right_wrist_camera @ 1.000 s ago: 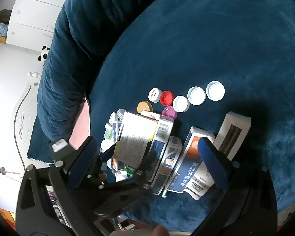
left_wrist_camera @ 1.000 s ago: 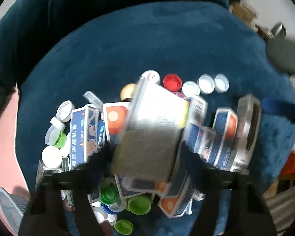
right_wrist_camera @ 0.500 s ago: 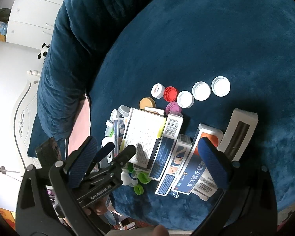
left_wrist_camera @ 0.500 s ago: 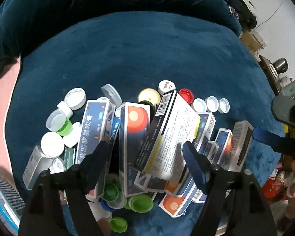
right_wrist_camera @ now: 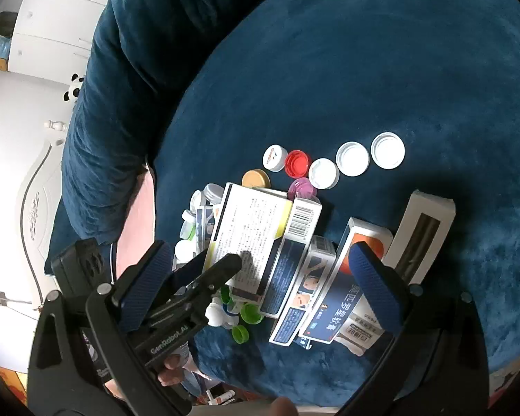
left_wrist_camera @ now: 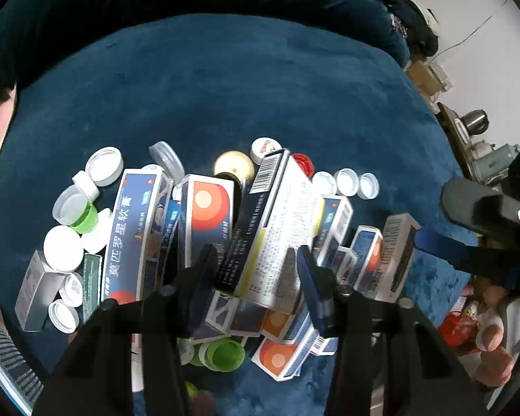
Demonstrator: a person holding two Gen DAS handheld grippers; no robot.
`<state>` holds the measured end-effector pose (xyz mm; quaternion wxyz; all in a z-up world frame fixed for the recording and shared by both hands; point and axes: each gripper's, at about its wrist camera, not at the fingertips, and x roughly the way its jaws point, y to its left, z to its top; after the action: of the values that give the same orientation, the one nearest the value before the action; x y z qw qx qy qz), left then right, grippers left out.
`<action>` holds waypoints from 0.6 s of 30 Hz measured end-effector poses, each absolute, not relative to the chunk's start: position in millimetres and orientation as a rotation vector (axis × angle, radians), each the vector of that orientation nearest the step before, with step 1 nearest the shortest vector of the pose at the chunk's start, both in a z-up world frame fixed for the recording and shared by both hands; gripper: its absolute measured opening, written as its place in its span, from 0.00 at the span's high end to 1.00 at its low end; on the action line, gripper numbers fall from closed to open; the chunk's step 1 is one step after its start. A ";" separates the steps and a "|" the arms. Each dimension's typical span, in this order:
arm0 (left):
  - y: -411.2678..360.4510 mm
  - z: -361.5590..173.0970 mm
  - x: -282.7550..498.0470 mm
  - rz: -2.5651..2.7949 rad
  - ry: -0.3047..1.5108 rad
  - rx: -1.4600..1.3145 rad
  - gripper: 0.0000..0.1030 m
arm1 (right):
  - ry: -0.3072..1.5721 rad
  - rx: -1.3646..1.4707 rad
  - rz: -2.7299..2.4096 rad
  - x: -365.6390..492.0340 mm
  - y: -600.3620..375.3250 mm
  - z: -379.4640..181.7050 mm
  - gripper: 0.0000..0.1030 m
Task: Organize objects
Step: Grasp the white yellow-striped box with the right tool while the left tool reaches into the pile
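Observation:
A pile of medicine boxes and bottle caps lies on a dark blue plush cushion. My left gripper has its jaws either side of a white box with black print and a barcode; it looks shut on the box's near end. That box also shows in the right wrist view, lying on the pile with the left gripper's fingers at it. My right gripper is open and empty above the pile, over a blue and orange box.
A row of white caps and a red cap lies beyond the boxes. A long white box lies at the right. Green caps and white caps lie by the pile. The cushion's far part is bare.
The white printed box came down from a raised position onto the pile. My left gripper opened briefly, then narrowed onto the box's near end. The right gripper stayed open and hovering.

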<state>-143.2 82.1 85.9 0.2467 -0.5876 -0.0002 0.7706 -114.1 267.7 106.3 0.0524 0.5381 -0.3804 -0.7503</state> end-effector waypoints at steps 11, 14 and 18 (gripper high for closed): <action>73.3 93.6 -146.1 2.112 -0.056 -1.581 0.66 | -1.150 1.653 -2.283 -113.6 262.3 103.1 0.00; 69.3 93.0 -150.2 2.193 -0.015 -1.581 0.50 | -1.147 1.660 -2.277 -112.8 261.7 101.1 0.00; 63.1 91.8 -156.2 2.187 -0.074 -1.579 0.45 | -1.161 1.666 -2.277 -111.8 263.0 99.4 0.00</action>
<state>-156.2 63.1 91.8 0.2199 -0.5709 -0.0268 0.7906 -111.8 263.0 99.3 0.0451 0.5455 -0.3801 -0.7456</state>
